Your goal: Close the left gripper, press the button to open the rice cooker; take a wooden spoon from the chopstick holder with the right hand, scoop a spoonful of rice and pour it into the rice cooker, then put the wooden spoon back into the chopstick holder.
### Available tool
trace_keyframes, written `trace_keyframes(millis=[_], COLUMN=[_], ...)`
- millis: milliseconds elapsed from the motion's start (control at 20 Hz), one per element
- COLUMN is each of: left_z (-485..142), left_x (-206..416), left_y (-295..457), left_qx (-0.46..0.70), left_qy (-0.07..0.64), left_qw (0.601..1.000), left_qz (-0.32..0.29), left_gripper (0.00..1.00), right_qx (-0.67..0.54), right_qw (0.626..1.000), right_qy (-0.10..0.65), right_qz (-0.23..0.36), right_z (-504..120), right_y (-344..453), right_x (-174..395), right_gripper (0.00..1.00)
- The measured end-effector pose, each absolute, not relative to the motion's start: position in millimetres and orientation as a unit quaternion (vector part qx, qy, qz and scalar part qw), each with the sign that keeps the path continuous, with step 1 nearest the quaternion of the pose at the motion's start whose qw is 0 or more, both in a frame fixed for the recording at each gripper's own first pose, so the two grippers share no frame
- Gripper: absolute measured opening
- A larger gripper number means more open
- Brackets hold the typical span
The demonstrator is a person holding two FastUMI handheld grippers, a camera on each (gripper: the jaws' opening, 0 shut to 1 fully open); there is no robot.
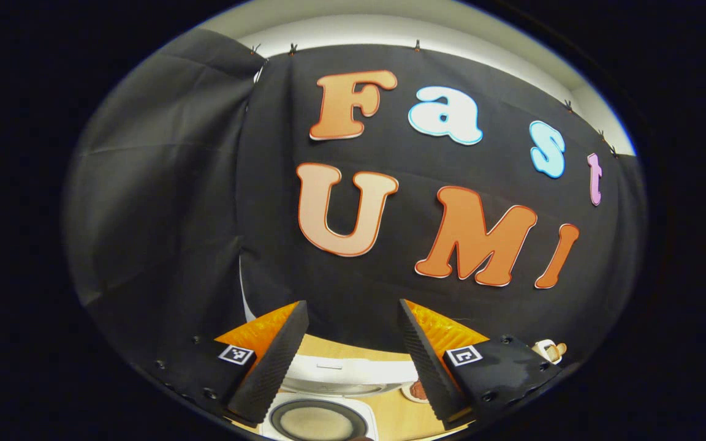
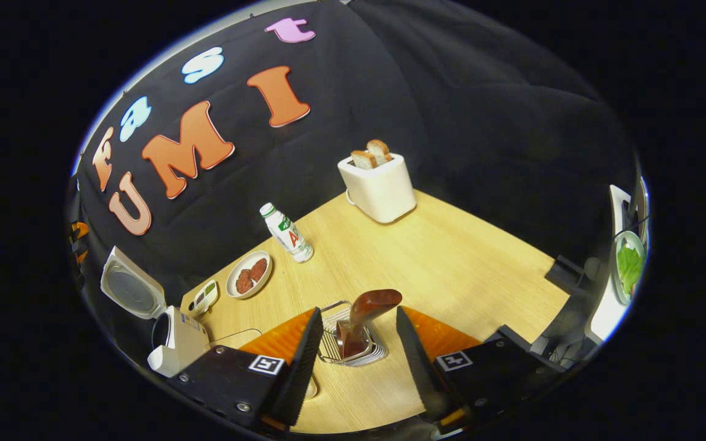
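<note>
Much of the white rice cooker (image 1: 328, 392) is cut off in the left gripper view: it sits low between the spread fingers of the left gripper (image 1: 348, 361), its raised lid a pale band behind a round opening whose contents are too dim to make out. That gripper stands released, gripping nothing, and points mostly at the black cloth wall. To the right of the cooker a small brown-topped dish is partly hidden behind one finger, and farther right a small white object at the edge is too distorted to identify. In the right gripper view the rice cooker (image 2: 163, 324) appears whole at the far left, lid swung up and showing its round grey inner face. Right of the cooker, on the pale wooden table (image 2: 451, 257), lie a small white tray with green bits, a white oval plate (image 2: 249, 274) carrying reddish-brown pieces, and an upright white bottle with a green cap (image 2: 286, 233); well beyond stands a white toaster (image 2: 379, 187) with two bread slices poking from its slots. The right gripper (image 2: 353, 358) is also released, its fingers flanking without touching a wire chopstick holder (image 2: 334, 343) in which a dark brown wooden spoon (image 2: 365, 312) stands, bowl upward; the holder's base is hidden by the fingers.
</note>
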State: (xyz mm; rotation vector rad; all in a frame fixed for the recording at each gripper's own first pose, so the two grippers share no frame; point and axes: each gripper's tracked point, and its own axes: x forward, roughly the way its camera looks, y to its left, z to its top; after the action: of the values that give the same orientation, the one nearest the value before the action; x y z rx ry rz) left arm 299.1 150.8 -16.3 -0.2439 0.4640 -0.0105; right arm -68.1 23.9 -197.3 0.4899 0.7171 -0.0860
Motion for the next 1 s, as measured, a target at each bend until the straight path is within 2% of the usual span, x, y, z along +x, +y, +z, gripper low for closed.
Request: trace_keyframes(millis=[50,150,400,600,800,1000], left_z=[-31,-58,-114,-132,-139,-175], left_x=[308,317,309,293,260,184], left_y=[157,159,146,153,141,133], left_qx=[-0.11,-0.094,-0.078,-0.026,-0.041,-0.028], left_qy=[0.252,0.298,0.392,0.427,0.472,0.572], left_qw=[0.961,0.95,0.917,0.904,0.88,0.819], left_qz=[0.009,0.012,0.003,-0.008,-0.037,-0.04], left_gripper=[1.0,0.98,1.0,1.0,0.99,1.0], right_qx=[0.237,0.237,0.229,0.224,0.23,0.207], right_qw=[0.91,0.916,0.921,0.919,0.92,0.926], right_qy=[0.336,0.316,0.301,0.312,0.312,0.315], right_qz=[-0.051,-0.071,-0.096,-0.09,-0.053,0.0], right_z=[-188,-170,-155,-158,-150,-140], right_y=[17,4,-12,-3,23,47], right_x=[-75,-89,-114,-115,-102,-80], right_gripper=[0.8,0.86,0.87,0.87,0.87,0.87])
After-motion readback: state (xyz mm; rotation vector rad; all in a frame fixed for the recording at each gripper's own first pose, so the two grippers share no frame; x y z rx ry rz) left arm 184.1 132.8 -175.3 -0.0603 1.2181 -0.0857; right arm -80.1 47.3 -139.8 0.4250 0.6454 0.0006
